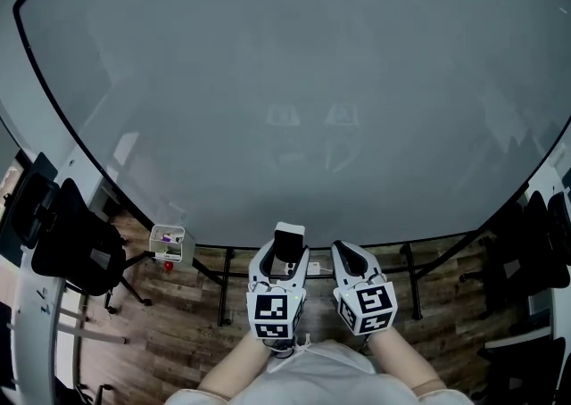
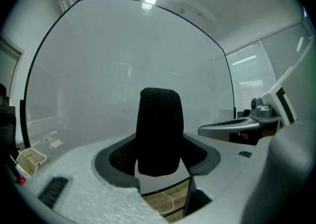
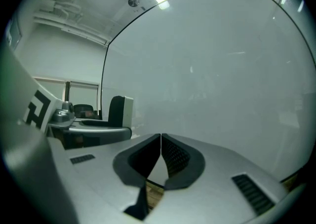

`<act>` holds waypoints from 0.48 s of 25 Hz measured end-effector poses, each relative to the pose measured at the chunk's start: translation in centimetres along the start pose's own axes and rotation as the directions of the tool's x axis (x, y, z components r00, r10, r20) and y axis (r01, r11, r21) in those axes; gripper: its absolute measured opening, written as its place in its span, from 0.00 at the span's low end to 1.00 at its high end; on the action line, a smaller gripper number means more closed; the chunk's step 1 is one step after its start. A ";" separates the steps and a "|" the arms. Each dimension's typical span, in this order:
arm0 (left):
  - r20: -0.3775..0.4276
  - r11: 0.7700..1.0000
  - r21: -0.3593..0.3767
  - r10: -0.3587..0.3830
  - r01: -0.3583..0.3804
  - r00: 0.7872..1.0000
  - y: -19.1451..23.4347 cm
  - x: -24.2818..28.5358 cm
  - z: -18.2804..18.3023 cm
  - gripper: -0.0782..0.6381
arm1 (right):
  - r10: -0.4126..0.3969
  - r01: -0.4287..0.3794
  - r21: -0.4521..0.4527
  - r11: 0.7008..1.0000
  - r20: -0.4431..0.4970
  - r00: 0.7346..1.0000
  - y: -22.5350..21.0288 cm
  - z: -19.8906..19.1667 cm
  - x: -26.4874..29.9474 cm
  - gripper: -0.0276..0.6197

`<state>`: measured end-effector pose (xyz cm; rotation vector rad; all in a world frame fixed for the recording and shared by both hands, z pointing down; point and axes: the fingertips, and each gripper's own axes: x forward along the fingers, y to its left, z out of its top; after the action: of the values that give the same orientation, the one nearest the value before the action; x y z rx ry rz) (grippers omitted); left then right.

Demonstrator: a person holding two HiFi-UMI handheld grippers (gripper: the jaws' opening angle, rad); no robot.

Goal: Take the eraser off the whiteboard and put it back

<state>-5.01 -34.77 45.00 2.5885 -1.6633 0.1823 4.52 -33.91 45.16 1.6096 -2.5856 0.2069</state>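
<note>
The eraser (image 1: pixel 288 242), a white block with black felt, stands upright between the jaws of my left gripper (image 1: pixel 284 260), which is shut on it just below the whiteboard's (image 1: pixel 285 82) bottom edge. In the left gripper view the felt face of the eraser (image 2: pixel 159 131) fills the middle, clamped by the left gripper (image 2: pixel 158 163), with the whiteboard (image 2: pixel 123 60) close behind. Beside it to the right, my right gripper (image 1: pixel 350 258) is shut with nothing in it. Its jaws meet in the right gripper view (image 3: pixel 161 155), where the eraser (image 3: pixel 121 111) shows at the left.
A small white box (image 1: pixel 167 241) with markers hangs at the board's lower left edge. Black chairs stand at the left (image 1: pixel 71 243) and right (image 1: pixel 535 243). Black stand legs (image 1: pixel 225 280) reach down to the wooden floor (image 1: pixel 169 323) under the board.
</note>
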 end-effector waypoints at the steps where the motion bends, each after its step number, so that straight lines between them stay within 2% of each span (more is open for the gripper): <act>1: 0.000 1.000 0.000 0.001 -0.001 1.000 0.0 0.0 0.1 0.47 | 0.000 0.000 0.001 1.000 0.001 1.000 0.0 0.0 0.0 0.09; 8: 0.025 1.000 0.003 0.005 -0.006 1.000 0.1 0.6 1.5 0.47 | -0.008 0.008 0.000 1.000 0.016 1.000 -0.6 0.6 0.0 0.09; 12: 0.081 0.999 0.023 0.021 -0.023 0.997 0.5 1.3 3.9 0.47 | -0.013 0.013 0.000 1.000 0.025 1.000 -1.3 0.9 -0.2 0.09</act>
<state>-4.65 -36.61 41.33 2.6292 -1.7273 0.1014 5.76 -34.49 44.36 1.6390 -2.5923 0.1871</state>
